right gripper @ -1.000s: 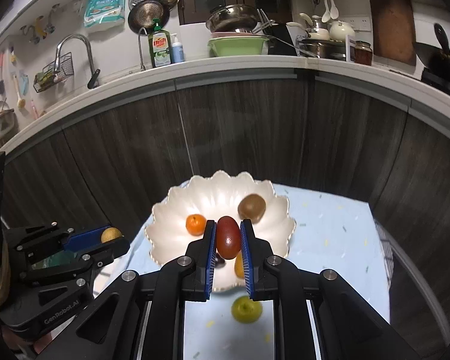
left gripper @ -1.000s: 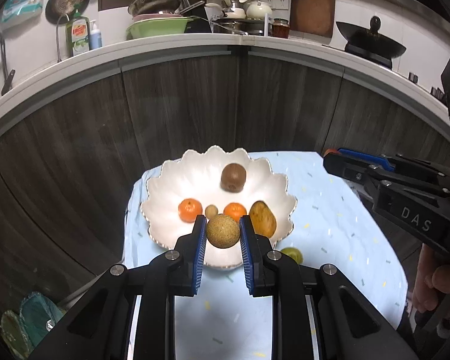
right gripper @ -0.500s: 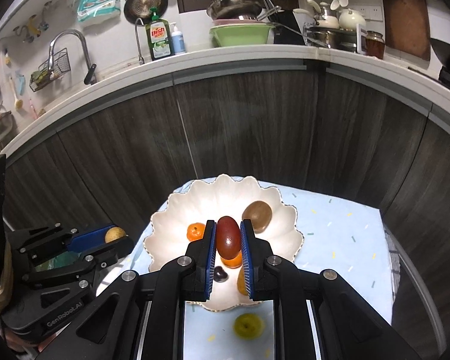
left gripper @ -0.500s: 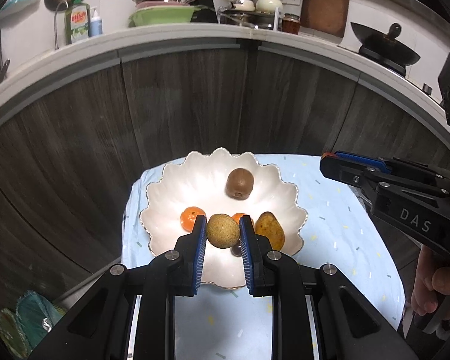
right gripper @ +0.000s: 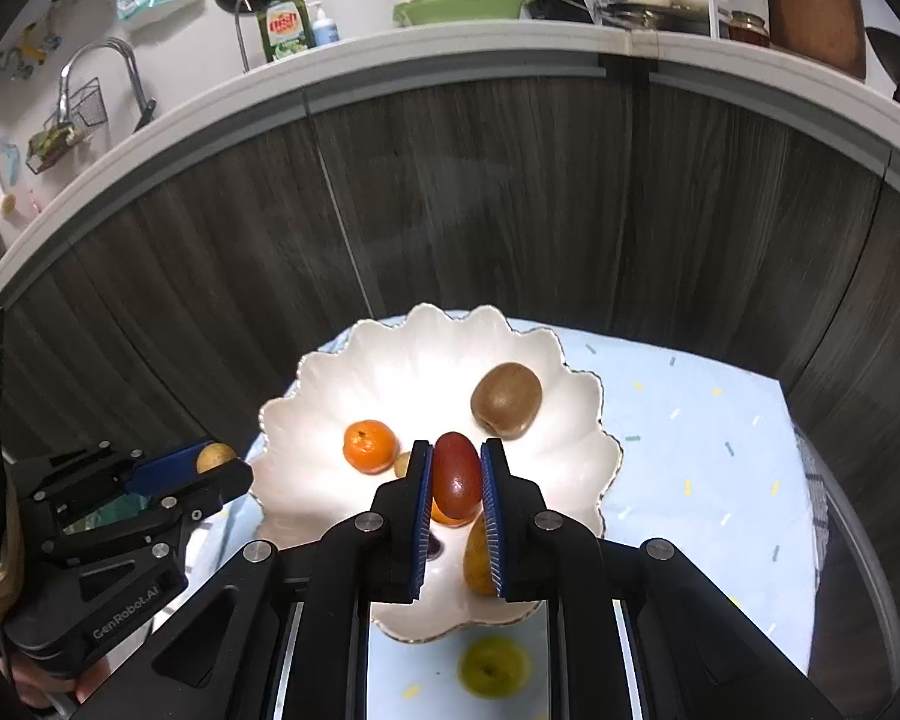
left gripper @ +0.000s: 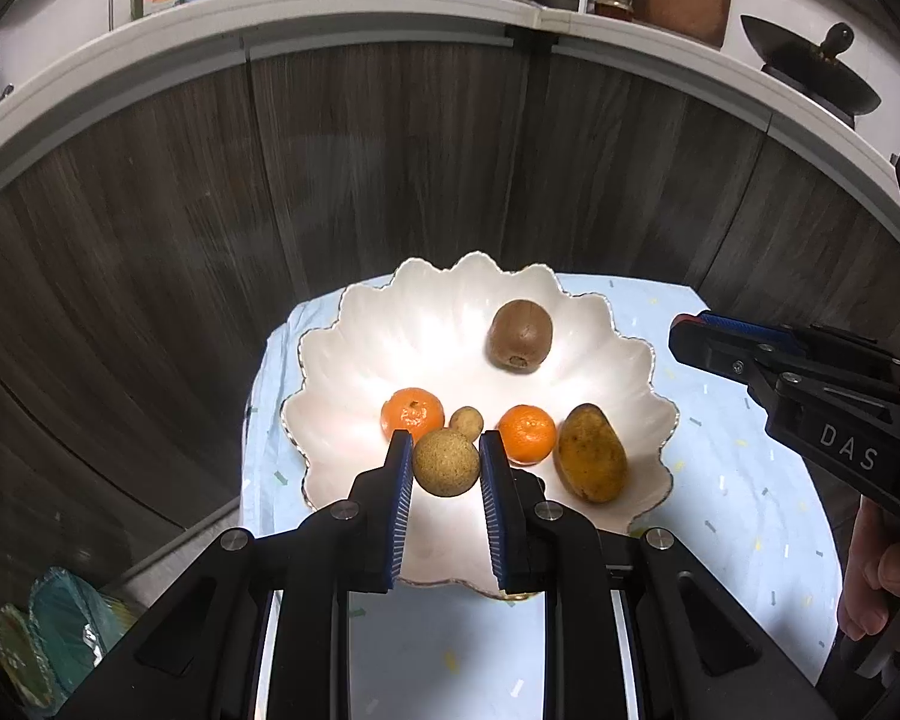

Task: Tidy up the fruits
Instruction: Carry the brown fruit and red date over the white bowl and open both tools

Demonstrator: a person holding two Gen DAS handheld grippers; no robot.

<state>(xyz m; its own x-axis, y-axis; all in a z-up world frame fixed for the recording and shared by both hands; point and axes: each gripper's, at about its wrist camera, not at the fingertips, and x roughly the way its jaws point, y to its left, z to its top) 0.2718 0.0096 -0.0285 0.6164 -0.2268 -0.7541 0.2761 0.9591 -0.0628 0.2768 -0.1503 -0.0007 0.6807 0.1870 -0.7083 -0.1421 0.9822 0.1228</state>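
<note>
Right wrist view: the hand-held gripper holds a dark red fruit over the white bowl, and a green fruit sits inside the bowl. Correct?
Not quite. In the right wrist view the green fruit lies on the cloth outside the bowl. The right hand-held gripper does hold the red fruit over it.

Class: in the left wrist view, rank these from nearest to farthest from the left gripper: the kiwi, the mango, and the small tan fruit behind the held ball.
From the left gripper:
1. Small tan fruit, just behind the fingertips.
2. Mango, to the right in the white bowl.
3. Kiwi, toward the bowl's back right.
</note>
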